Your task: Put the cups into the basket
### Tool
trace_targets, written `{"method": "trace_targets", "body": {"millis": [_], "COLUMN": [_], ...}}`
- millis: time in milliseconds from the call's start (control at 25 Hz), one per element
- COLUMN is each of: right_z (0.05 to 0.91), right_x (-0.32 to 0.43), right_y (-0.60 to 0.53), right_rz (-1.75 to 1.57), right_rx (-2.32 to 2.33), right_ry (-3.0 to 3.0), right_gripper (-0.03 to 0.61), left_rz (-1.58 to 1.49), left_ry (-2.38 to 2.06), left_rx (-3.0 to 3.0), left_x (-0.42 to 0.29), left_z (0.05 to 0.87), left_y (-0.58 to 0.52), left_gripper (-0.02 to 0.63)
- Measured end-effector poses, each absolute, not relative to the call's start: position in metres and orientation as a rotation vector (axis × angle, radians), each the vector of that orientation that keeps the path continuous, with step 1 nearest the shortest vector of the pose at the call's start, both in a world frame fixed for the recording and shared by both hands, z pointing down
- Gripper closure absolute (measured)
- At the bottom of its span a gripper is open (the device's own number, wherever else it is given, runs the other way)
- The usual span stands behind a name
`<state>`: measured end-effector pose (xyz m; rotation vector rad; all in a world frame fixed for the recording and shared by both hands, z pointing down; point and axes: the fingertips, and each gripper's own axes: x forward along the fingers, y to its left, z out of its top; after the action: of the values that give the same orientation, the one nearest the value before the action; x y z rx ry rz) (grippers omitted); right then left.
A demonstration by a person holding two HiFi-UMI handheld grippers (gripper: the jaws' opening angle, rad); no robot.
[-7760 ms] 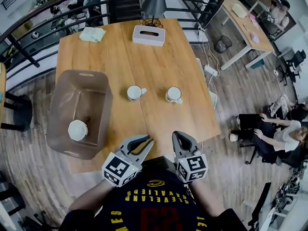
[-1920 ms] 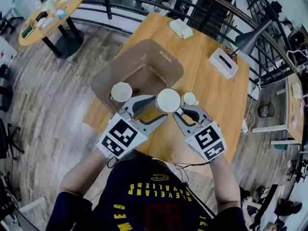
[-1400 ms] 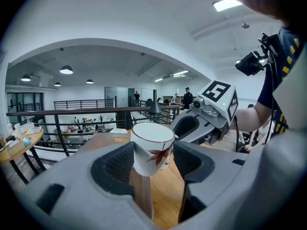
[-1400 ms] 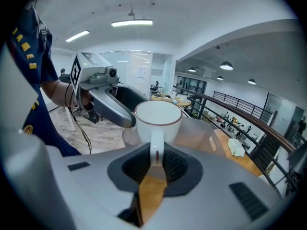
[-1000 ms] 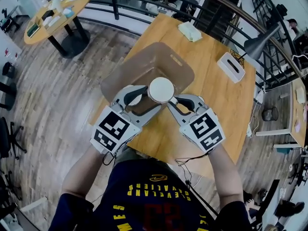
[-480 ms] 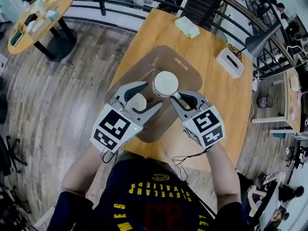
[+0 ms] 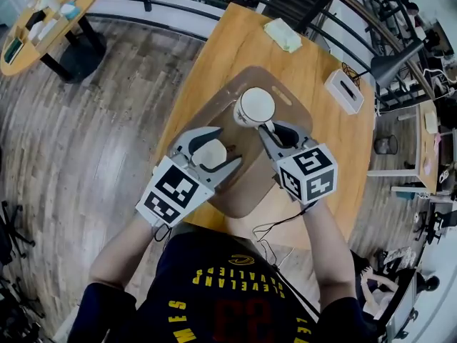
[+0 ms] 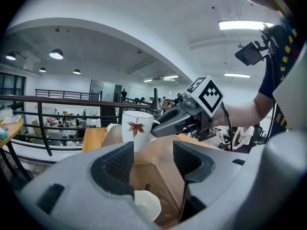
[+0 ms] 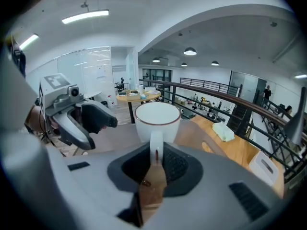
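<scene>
Cup (image 7: 255,106): upright, handle pinched in right gripper (image 7: 275,129) | basket (image 7: 246,191): directly below, mouth up | left gripper (image 7: 225,147): jaws spread, holding nothing, hovering alongside

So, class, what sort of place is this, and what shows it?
Probably an open-plan office on a mezzanine: a black railing edges the floor, a glass-walled room stands behind, and strip lights line the ceiling.
</scene>
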<state>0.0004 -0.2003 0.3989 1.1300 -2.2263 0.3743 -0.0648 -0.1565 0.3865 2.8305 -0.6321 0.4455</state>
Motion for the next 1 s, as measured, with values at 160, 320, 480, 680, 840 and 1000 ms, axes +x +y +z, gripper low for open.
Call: {"method": "trace_targets", "body": {"millis": [160,320,480,680,840,1000], "right_z": [0.412,0.429,0.448,0.471,0.491,0.517], "right_x": [-0.008,-0.009,-0.002,0.004,0.012,0.019], "right_y": [-0.214,-0.226,-0.236,-0.244,-0.25,-0.253], "right_rz": [0.435,0.547,0.652,0.795,0.831,0.856], "right_rx": [1.163,1.234,1.329,1.454,1.526,1.551], "right_ry": [-2.2,-2.154,-2.088,-2.015,-1.945,-1.875], "right_gripper": [0.523,0.523,0.523,0.523,0.523,0.523], "left_rz": [0.437,0.434,0.438,0.392,0.376,0.361], "left_ry": [-0.599,-0.56,-0.523,-0.504,-0.468,-0.434], "left_rx": [2.823,2.829,2.813,2.819,2.818,2.804], "left_x": [-0.068,-0.066,-0.068,-0.071,-0.071,-0.07], "left_z": [0.393,0.397,0.403,0.394,0.39,0.391], "left_y": [-0.157,-0.16,-0.16,-0.168,-0.167,-0.162], "left_gripper": [0.356,0.356,0.356,0.356,0.356,0.356]}}
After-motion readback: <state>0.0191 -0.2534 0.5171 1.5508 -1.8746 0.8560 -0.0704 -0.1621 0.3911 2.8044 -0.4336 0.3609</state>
